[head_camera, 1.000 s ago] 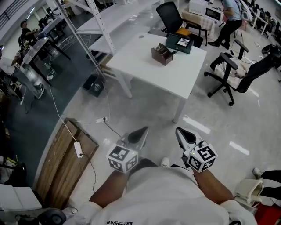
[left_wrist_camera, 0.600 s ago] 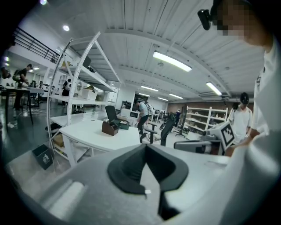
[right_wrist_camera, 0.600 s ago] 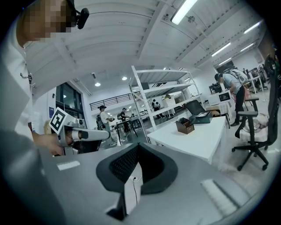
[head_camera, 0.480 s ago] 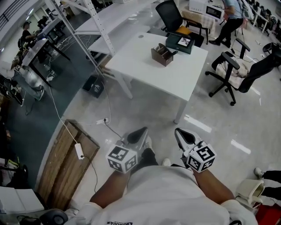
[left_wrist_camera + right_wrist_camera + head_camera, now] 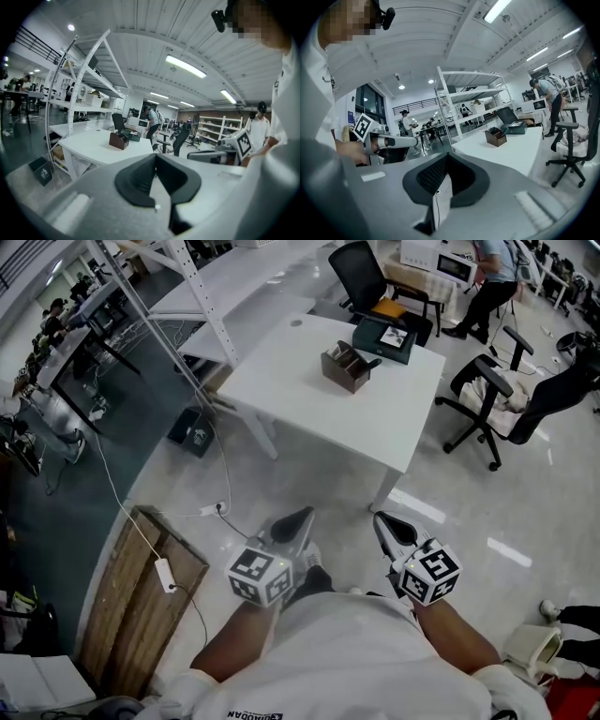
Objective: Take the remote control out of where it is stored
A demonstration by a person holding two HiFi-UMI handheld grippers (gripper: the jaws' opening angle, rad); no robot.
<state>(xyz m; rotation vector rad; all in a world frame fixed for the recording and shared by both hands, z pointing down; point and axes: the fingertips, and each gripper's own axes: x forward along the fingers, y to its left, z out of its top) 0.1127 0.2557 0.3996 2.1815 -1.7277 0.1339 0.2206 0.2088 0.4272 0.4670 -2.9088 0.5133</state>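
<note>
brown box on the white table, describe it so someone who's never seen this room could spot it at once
Find the white table on the open floor ahead of the person. Near its far edge sit two things, the brown box and a dark green case behind it at the corner. The box is the brown, open-topped one; the case is dark and flat.

A wooden board point(image 5: 141, 601) lies flat, well apart from the white table point(image 5: 356, 418).

Bright, even light from ceiling strip lights point(image 5: 185, 65). White glare streaks on the glossy floor point(image 5: 525, 521), far right of me. Both gripper views bulge fisheye with black corners; the nearest foreground is soft, out of focus.
</note>
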